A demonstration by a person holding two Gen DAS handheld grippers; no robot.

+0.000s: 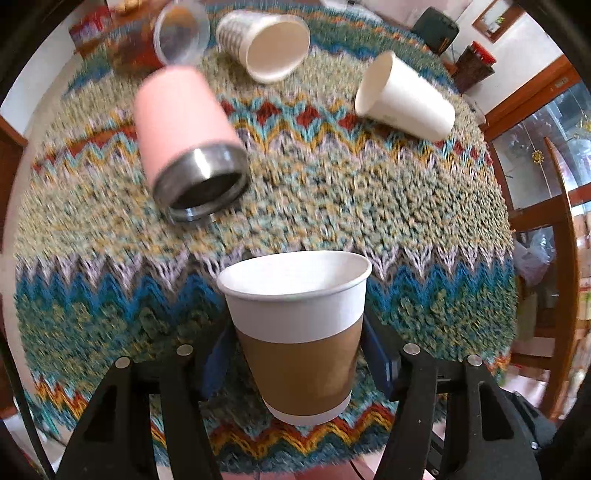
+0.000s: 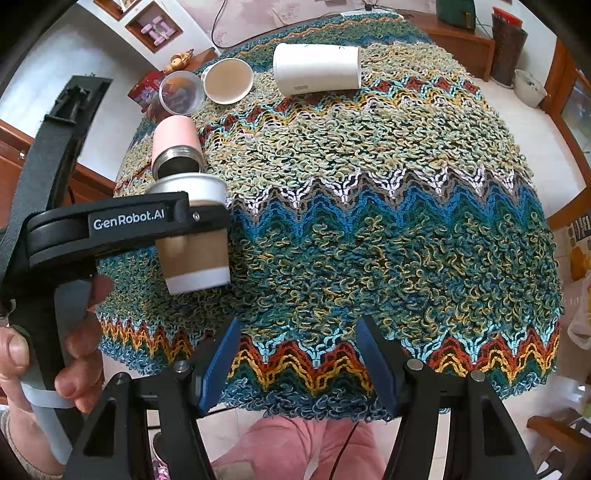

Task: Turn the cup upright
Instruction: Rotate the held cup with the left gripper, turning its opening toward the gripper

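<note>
My left gripper (image 1: 295, 354) is shut on a white paper cup with a brown sleeve (image 1: 299, 332), held upright with its mouth up, just above the knitted cloth. In the right wrist view the same cup (image 2: 195, 254) sits between the left gripper's jaws (image 2: 125, 225) at the table's left edge. My right gripper (image 2: 295, 358) is open and empty at the near edge of the table. A pink steel tumbler (image 1: 184, 140) lies on its side behind the held cup; it also shows in the right wrist view (image 2: 177, 147).
Several cups lie on their sides on the colourful knitted cloth (image 2: 369, 221): a white cup (image 1: 406, 99), a ribbed white cup (image 1: 266, 44) and a clear plastic cup (image 1: 181, 33). In the right wrist view they lie at the far side (image 2: 317, 68). A wooden cabinet (image 1: 535, 221) stands right.
</note>
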